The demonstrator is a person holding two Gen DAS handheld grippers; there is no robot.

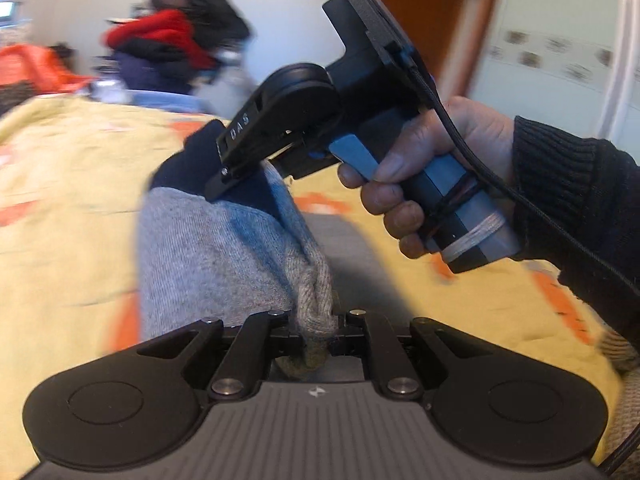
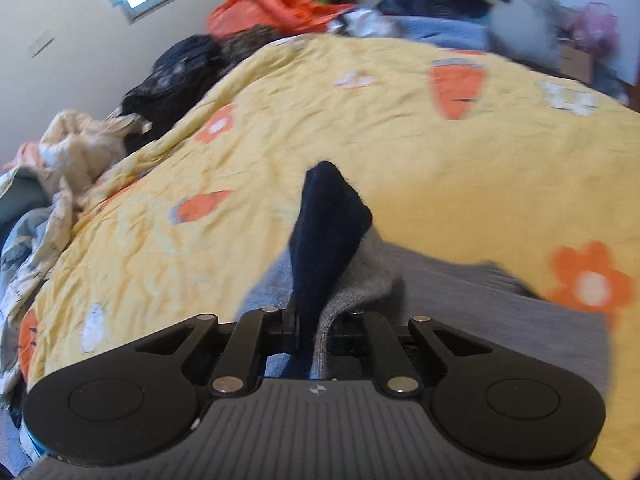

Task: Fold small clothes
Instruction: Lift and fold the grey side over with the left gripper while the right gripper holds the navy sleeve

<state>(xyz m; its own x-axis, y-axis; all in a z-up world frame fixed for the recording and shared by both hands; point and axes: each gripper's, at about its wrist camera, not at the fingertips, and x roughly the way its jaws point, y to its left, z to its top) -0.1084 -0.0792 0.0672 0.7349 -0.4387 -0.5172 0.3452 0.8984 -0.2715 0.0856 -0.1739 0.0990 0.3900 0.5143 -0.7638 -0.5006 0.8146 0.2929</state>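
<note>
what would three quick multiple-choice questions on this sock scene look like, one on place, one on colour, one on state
1. Where does the right gripper grip the grey knit sock with a navy toe?
A. at the navy toe end
B. at the grey cuff end
C. nowhere

2. What colour is the quilted bedspread with orange flowers under the sock?
A. blue
B. yellow
C. white

3. What state is the left gripper in?
A. open above the sock
B. shut on nothing
C. shut on the sock

Answers:
1. A, since the left wrist view shows its fingers clamped on the navy part.
2. B, since both views show yellow cloth with orange prints.
3. C, since bunched grey knit sits pinched between its fingers in the left wrist view.
</note>
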